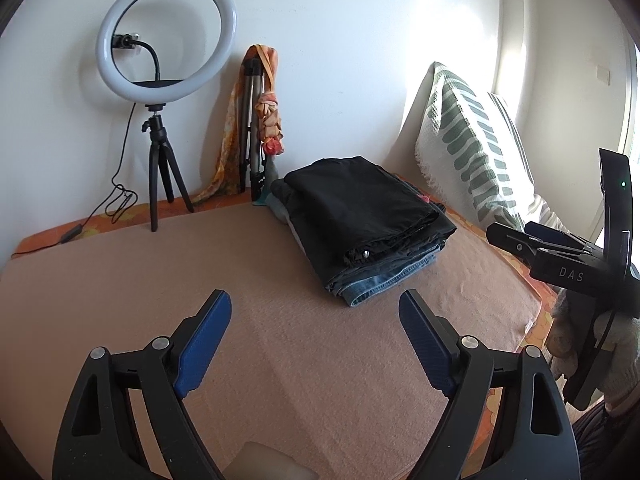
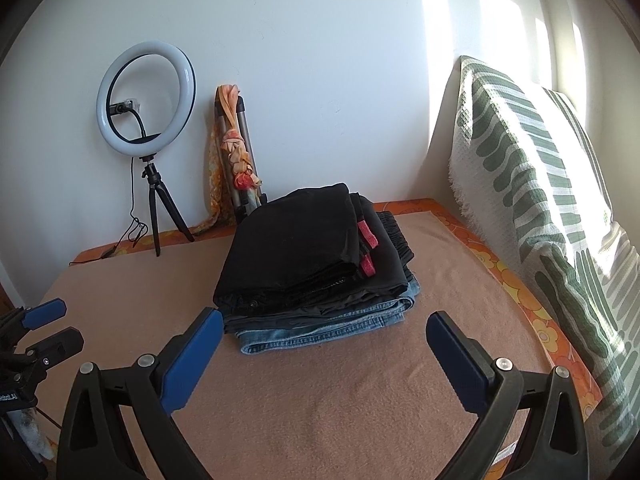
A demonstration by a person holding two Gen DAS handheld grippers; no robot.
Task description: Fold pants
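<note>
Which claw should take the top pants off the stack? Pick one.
Right, probably. The open right claw sits directly before the folded black pants atop the stack, close to its near edge. The open left claw views them farther off, to its right.

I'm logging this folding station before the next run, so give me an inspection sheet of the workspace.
Surface: tan blanket over an orange floral sheet.
Job's things: stack of folded pants, black pairs on top, blue jeans at the bottom.
Clutter: nothing seen on the blanket besides the stack.
Grippers: left gripper open, holding nothing; right gripper open, holding nothing.
Cables: black cable trails from the ring light across the sheet.
Surroundings: white wall, green patterned pillow, folded tripod draped with an orange scarf.
</note>
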